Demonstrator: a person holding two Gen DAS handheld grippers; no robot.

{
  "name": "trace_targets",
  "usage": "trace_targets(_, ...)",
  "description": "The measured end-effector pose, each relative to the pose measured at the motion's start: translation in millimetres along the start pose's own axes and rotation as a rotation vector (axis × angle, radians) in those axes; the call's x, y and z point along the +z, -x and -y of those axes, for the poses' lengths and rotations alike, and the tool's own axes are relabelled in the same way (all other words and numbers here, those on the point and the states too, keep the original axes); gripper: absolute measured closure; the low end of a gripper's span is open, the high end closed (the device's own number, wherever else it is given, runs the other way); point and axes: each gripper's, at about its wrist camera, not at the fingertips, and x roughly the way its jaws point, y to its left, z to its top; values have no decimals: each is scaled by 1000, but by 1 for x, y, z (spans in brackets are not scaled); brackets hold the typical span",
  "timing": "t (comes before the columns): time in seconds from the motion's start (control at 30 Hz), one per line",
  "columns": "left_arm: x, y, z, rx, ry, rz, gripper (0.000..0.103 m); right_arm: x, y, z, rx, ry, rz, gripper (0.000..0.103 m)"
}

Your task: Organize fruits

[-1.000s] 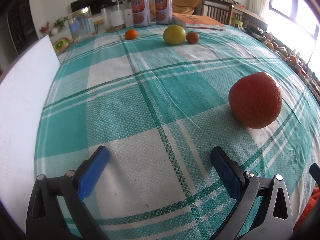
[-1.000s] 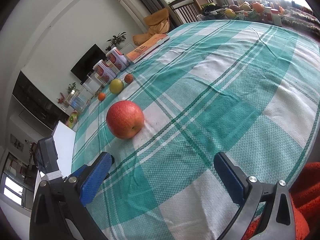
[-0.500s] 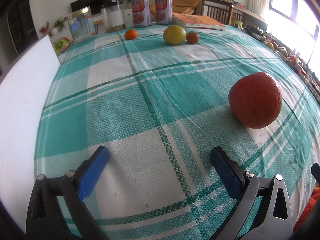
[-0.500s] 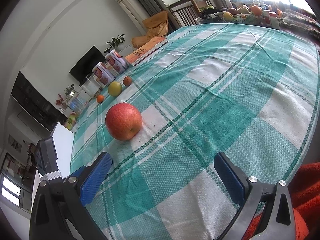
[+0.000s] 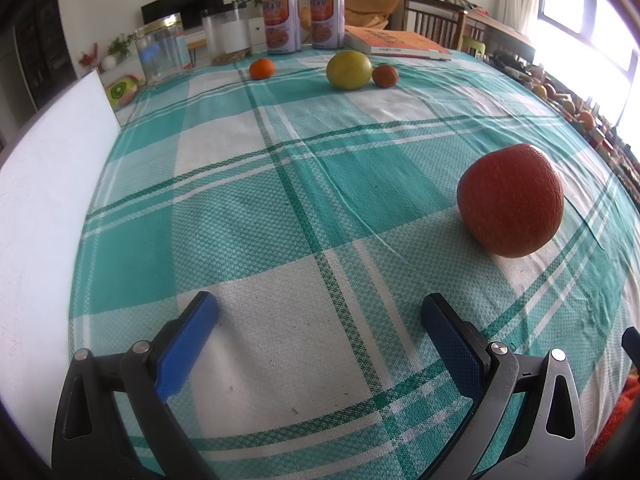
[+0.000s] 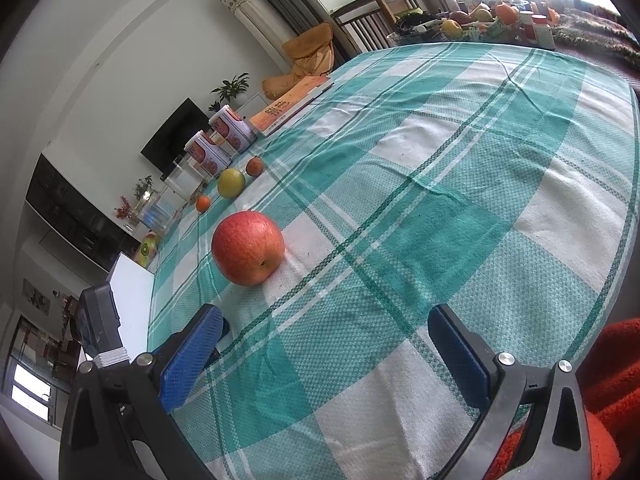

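Left wrist view: left gripper (image 5: 319, 310) low over the checked tablecloth (image 5: 256, 216), blue fingers (image 5: 188, 336) spread wide, nothing between them. Red apple (image 5: 511, 201) on the cloth, ahead and right of the right-hand finger, not touching it. At the far edge, a row: small orange (image 5: 262, 69) at left, yellow-green fruit (image 5: 348, 69) in the middle, a smaller brownish-orange fruit (image 5: 385, 76) just beside it on the right. Behind them two labelled cans (image 5: 281, 24), two clear jars (image 5: 164, 54), and an orange book (image 5: 396, 43) lying flat. White board (image 5: 44, 200) along the table's left side.

Right wrist view: right gripper (image 6: 326, 328) also low over the cloth (image 6: 460, 184), jaws wide apart and empty. The apple (image 6: 247, 253) sits ahead, near the left finger (image 6: 190, 356) but apart from it, stem end facing the camera. Farther back left, the same three fruits: orange (image 6: 203, 203), yellow-green fruit (image 6: 231, 183), brownish one (image 6: 254, 167). Cans (image 6: 222, 142) and book (image 6: 290, 106) beyond.
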Motion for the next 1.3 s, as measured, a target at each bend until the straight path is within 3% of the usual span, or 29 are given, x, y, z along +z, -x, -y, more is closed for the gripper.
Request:
trace_targets(0.83,0,2,1,-5,-10,-24,1,5,-8,8,79,-61,-32,1)
trace_targets(0.9,-1,8,5,-37,-7,-70,3,5,-7,11,83,-76,-30,1)
trace_targets(0.97,3,21,14,-178,-17,-34,3,6,-1,15,92,-97,-2,1)
trace_targets(1.03,15,35,32,-270,-69,31,3,8,13,19,94,-112,67,1)
trace_targets(1.1,29,38,58,-308,-166,41,3,10,25,18,89,-101,131,1)
trace_targets(1.17,41,37,85,-297,-283,69,3,12,31,16,89,-87,163,0)
trace_targets(1.23,49,27,108,-239,-397,87,3,12,30,14,87,-76,157,0)
trace_targets(1.3,52,14,120,-205,-461,72,3,12,28,14,88,-79,143,0)
